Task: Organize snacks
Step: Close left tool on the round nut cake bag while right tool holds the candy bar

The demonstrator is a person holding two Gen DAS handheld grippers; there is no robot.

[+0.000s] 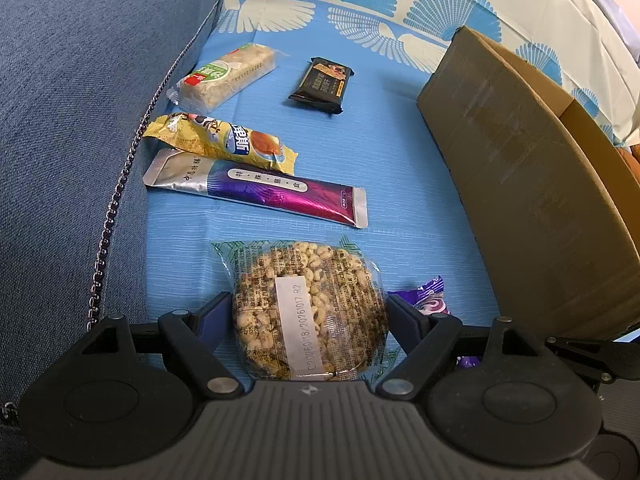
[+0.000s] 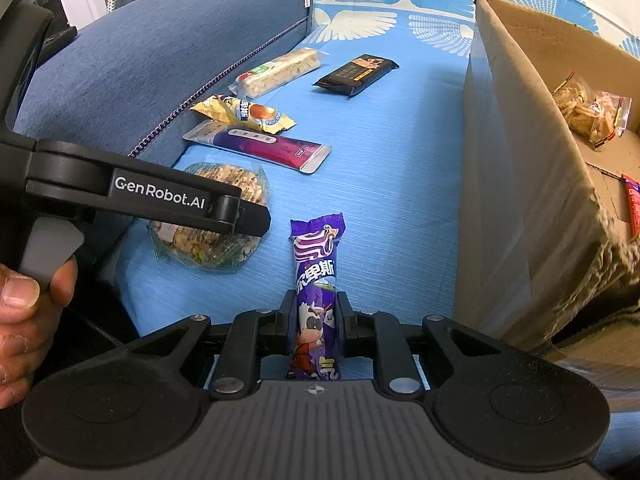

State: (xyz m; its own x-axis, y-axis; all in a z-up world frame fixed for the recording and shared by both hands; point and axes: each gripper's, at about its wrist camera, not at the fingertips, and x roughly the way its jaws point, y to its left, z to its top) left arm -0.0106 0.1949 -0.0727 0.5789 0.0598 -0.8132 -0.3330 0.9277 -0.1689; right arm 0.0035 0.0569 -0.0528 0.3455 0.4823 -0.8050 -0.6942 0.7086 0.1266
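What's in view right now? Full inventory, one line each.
puffed-grain cake: 1, tan in clear wrap, between the left gripper's fingers
purple snack stick: 1, purple, clamped in right gripper
magenta-silver bar: 1, on cloth
yellow packet: 1, beside sofa cushion
pale wafer pack: 1, far left
black packet: 1, far centre
cardboard box: 1, brown, right, snacks inside
sofa cushion: 1, blue, left
left gripper: 1, black
right gripper: 1, black
hand: 1, on left gripper's trigger

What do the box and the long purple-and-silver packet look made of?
Box: brown corrugated cardboard, matte, with worn, fraying edges and a glossy strip, probably tape. Long packet: likely metallised foil film, shiny, with crimped silver end seals.
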